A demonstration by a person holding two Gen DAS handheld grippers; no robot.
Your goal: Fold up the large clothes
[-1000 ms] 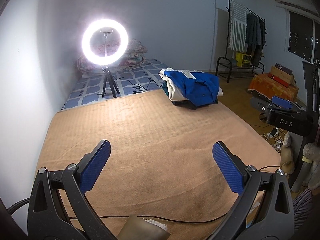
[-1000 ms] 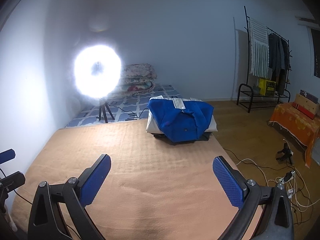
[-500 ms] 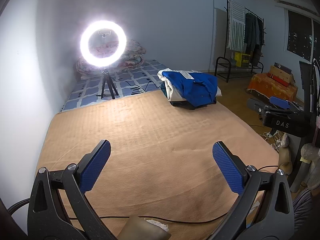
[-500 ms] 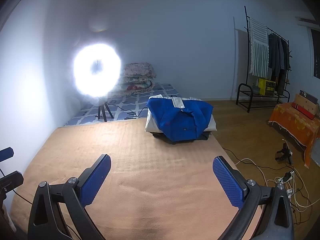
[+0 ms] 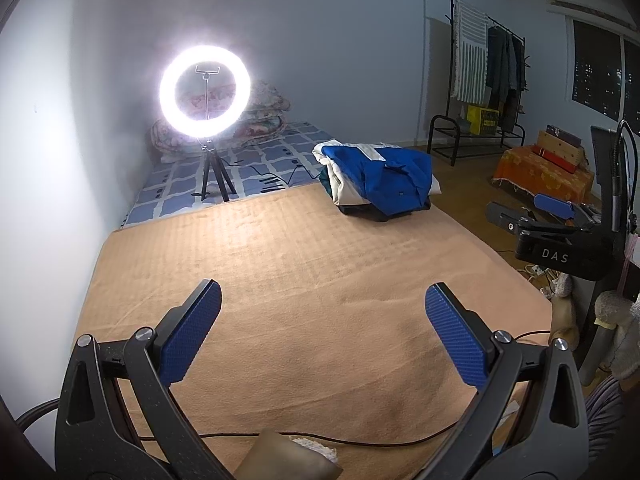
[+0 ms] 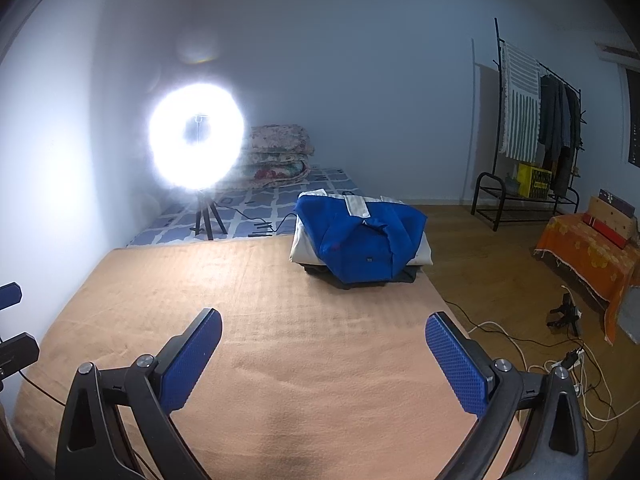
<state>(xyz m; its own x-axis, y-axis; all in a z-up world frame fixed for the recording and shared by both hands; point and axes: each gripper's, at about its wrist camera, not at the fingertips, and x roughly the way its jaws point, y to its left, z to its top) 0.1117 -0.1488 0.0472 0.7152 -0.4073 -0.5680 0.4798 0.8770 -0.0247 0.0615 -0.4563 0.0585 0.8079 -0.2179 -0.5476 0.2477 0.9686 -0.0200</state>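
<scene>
Bed (image 5: 280, 280) under tan blanket, bare across the whole near and middle stretch — no garment spread for folding. Stack of clothes (image 6: 362, 246), blue jacket on top, squared at the far right corner of the blanket; same spot and shape as a second ago, only sliding slightly in frame as both cameras drift. Ring light (image 5: 205, 92) on tripod beyond the far edge, unmoved. Left hand-held gripper (image 5: 322, 334) wide apart, empty, above the near blanket. Right hand-held gripper (image 6: 323, 354) likewise wide, empty — edging a little forward in the left view. Judgement: blue jacket finished and stacked; a pause between garments, or end of run.
</scene>
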